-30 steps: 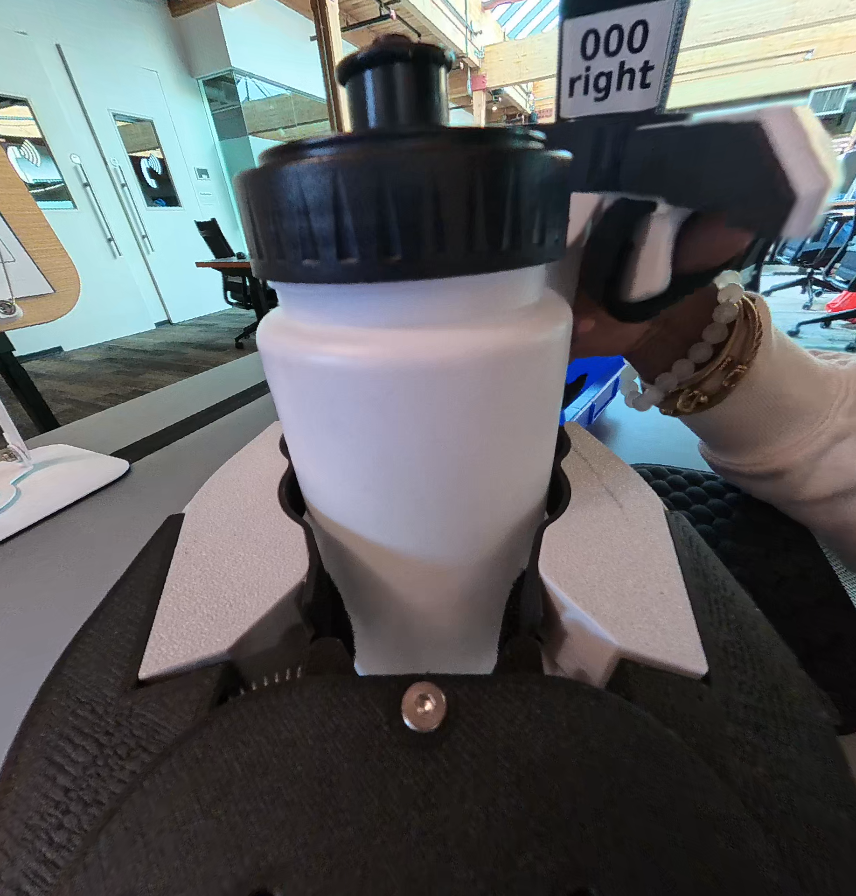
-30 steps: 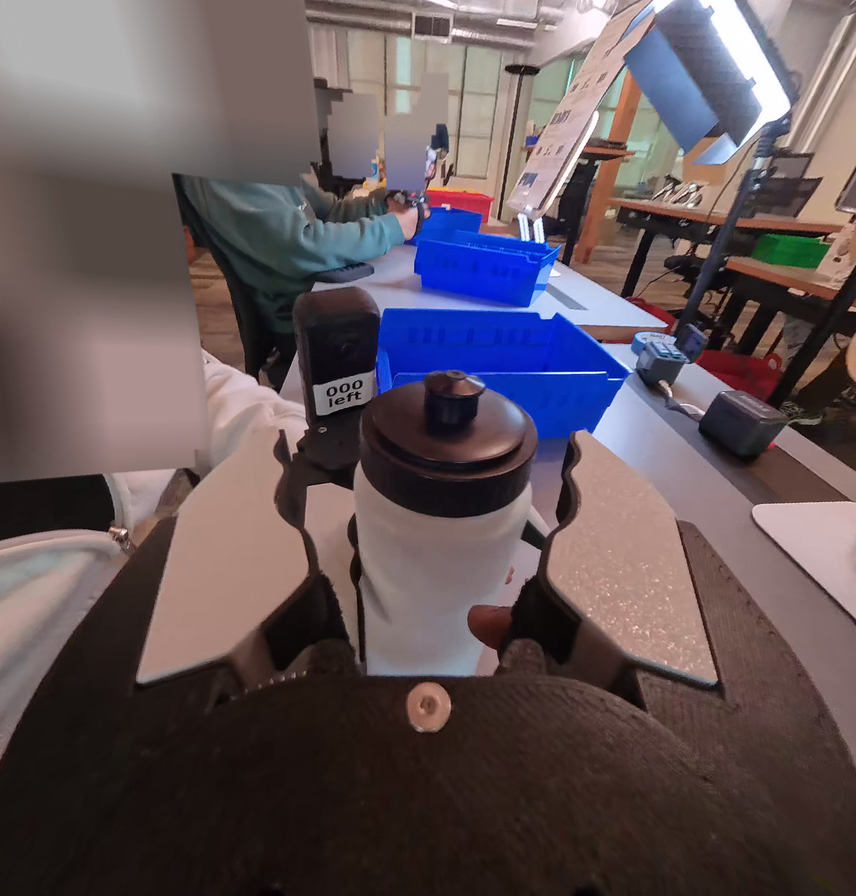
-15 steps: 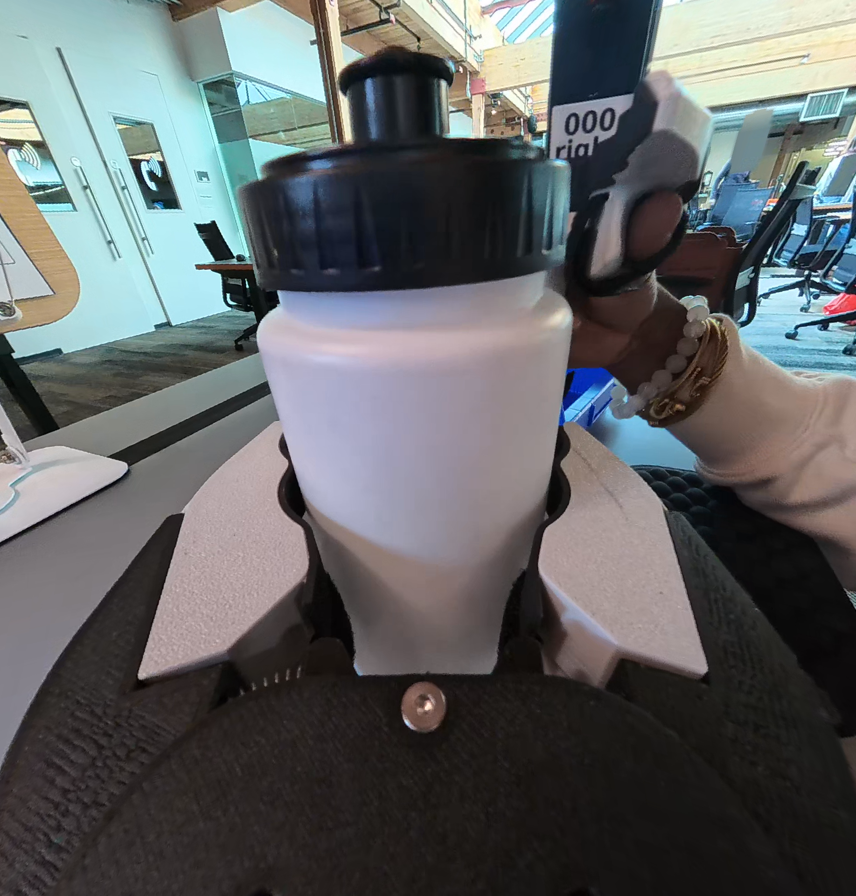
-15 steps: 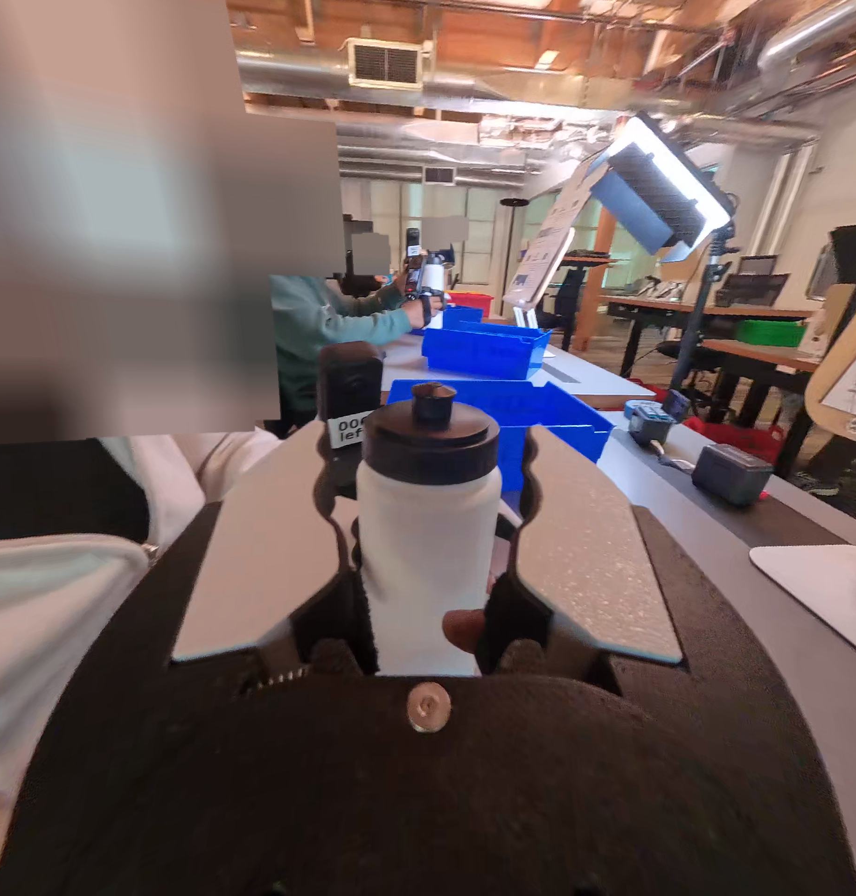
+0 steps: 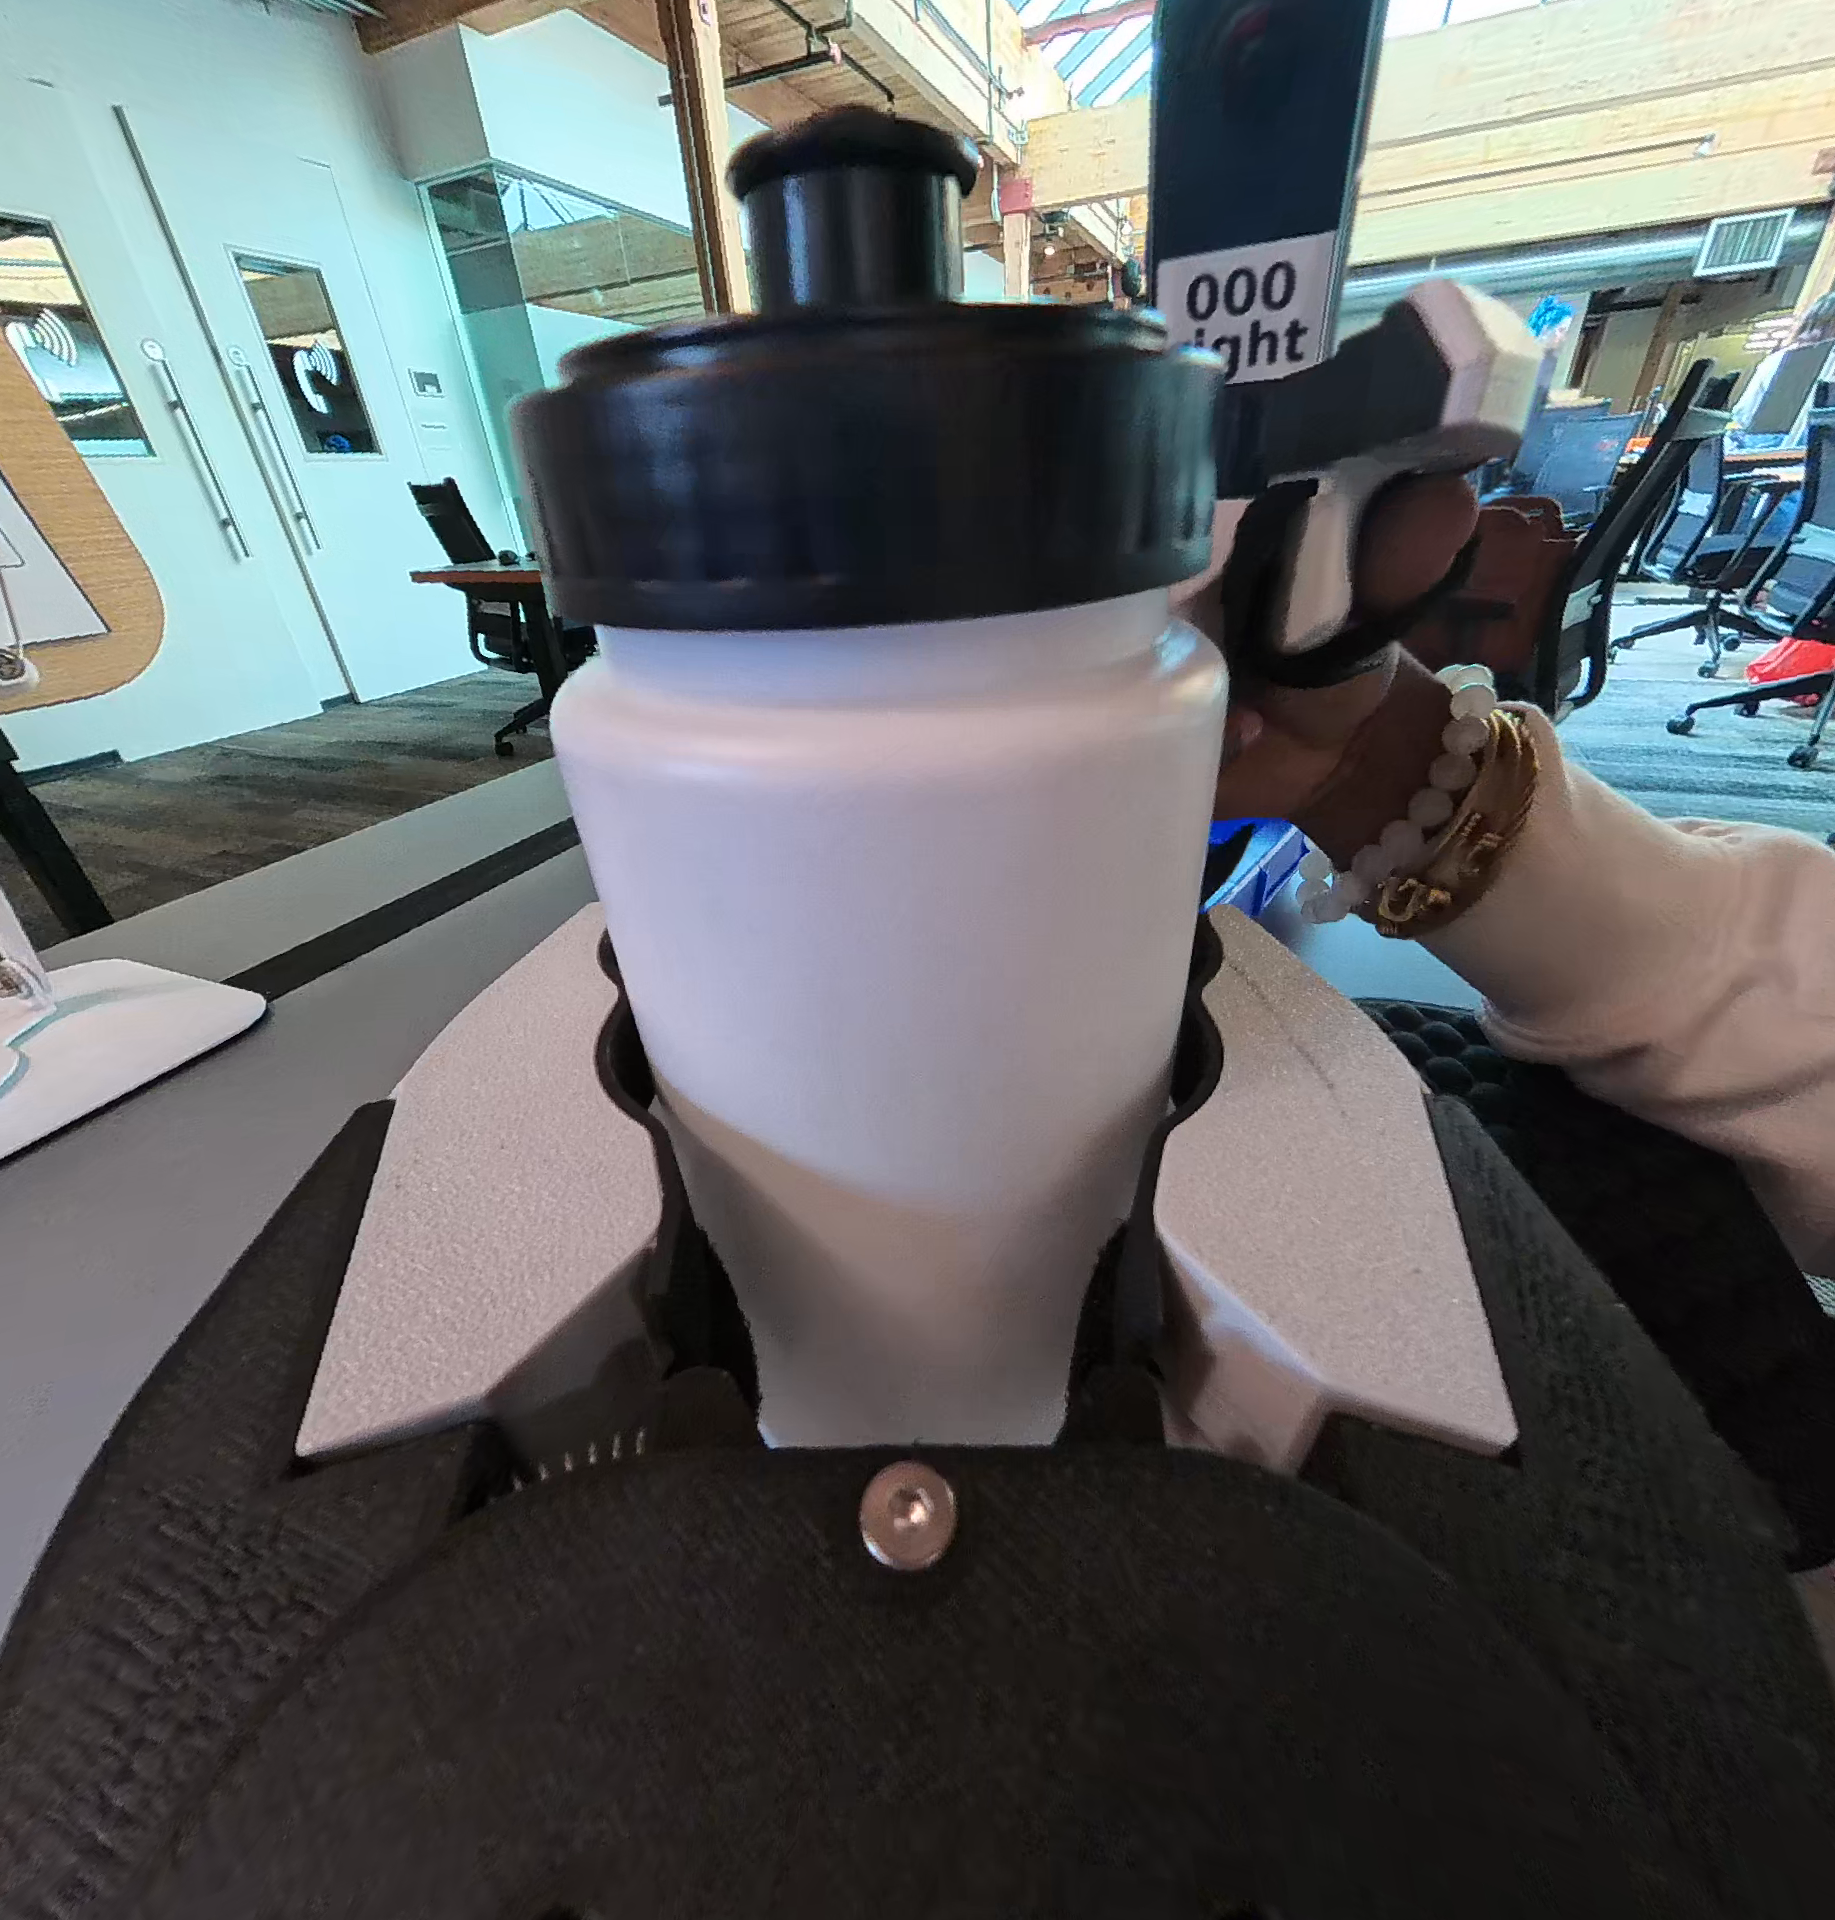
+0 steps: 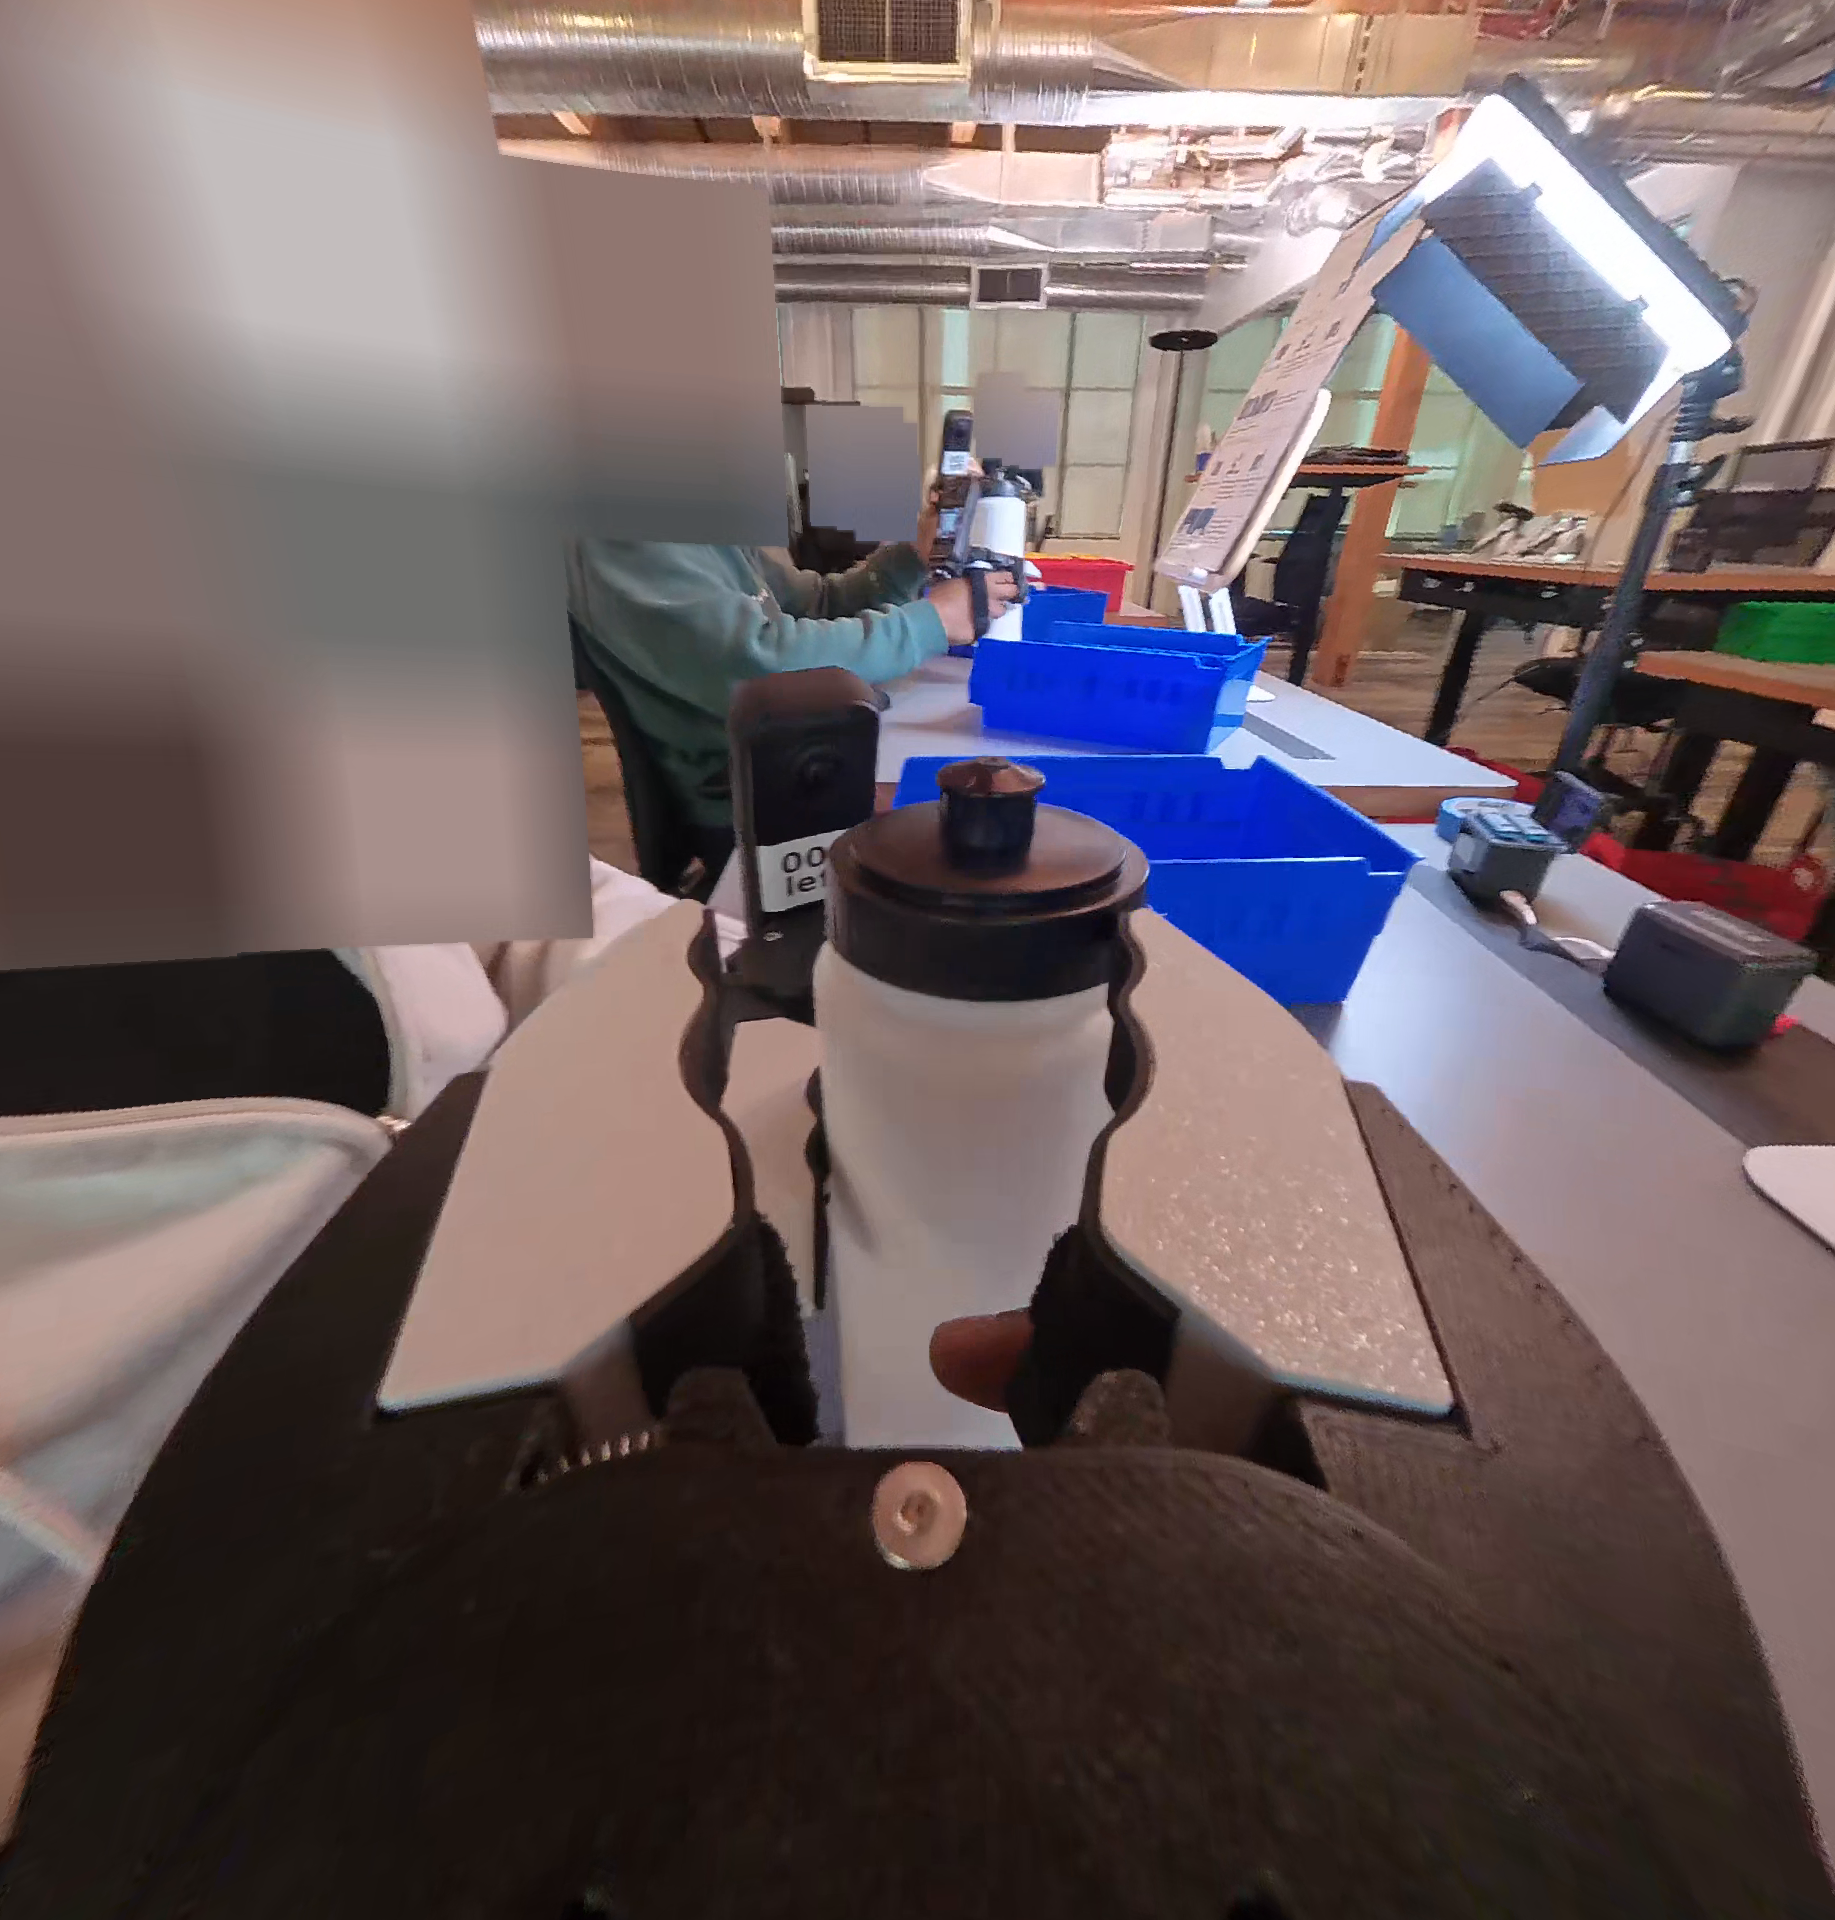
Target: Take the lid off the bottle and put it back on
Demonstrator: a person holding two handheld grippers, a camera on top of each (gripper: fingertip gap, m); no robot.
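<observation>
Right gripper [image 6: 918, 1091] has swung back level, fingers parted around the white plastic bottle [image 5: 892, 914], which the left gripper [image 5: 908, 1122] clamps, ribbed black lid [image 5: 861, 499] unturned.

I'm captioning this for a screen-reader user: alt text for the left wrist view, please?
The left gripper clamps a white bottle with its black lid on, above a grey table. The right gripper is beside the lid.

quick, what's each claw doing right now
Left claw: closed on the white bottle.
Right claw: open around the bottle, near its black lid, not gripping.
</observation>
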